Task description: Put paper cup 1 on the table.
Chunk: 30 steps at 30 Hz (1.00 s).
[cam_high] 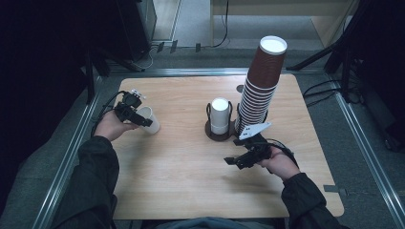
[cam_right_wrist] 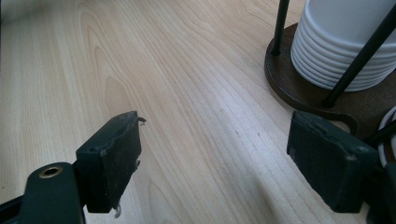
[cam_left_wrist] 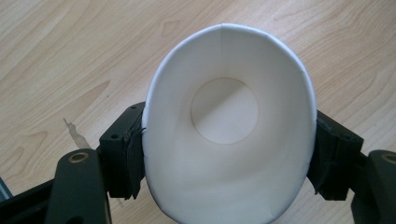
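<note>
We find the left gripper (cam_left_wrist: 229,154) clamped on an empty white cup (cam_left_wrist: 229,135); right gripper (cam_right_wrist: 224,158) jaws apart; holder (cam_right_wrist: 299,88) contains stacked cups (cam_right_wrist: 345,42)

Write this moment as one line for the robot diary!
left gripper: shut on white cup, squeezed oval | right gripper: open, holding nothing, near cup holder | brown cup stack: standing | table: wood

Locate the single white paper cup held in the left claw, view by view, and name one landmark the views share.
High view: the white paper cup sits left of centre, clamped in the left claw, its mouth toward the person.
Left gripper view: the cup sits centre frame, squeezed oval between both jaws, its open mouth toward the camera.
Right gripper view: not in this picture.
Shared landmark: the light wooden table.
</note>
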### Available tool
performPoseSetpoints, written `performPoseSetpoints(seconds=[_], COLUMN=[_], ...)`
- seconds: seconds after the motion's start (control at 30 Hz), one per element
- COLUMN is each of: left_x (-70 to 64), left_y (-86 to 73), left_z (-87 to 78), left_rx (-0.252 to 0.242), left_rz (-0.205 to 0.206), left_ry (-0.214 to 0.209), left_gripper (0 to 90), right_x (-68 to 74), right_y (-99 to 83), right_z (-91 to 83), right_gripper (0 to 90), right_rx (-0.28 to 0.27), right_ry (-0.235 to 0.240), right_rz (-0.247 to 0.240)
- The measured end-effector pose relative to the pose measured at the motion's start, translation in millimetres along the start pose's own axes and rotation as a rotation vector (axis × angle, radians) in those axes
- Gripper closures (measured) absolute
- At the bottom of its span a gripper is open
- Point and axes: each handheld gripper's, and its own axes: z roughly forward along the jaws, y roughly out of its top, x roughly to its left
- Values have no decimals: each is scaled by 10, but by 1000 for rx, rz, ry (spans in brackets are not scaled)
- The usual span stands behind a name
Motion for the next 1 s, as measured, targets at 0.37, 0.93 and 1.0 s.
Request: performPoseSetpoints(seconds=[0.37,0.93,1.0], left_x=[8,-3,-1], left_y=[51,55,54], left_z=[79,98,86], left_rx=[34,5,5], left_rz=[-13,-36,-43], left_ry=[0,-4,3], left_gripper=[224,137,130], right_x=[-2,-5,-7], right_y=[-2,-6,-6], right_z=[-1,-5,-5], right_gripper=[179,179,180], right_rx=[1,0,0], right_ry=[2,3,2], right_rz=[1,6,6])
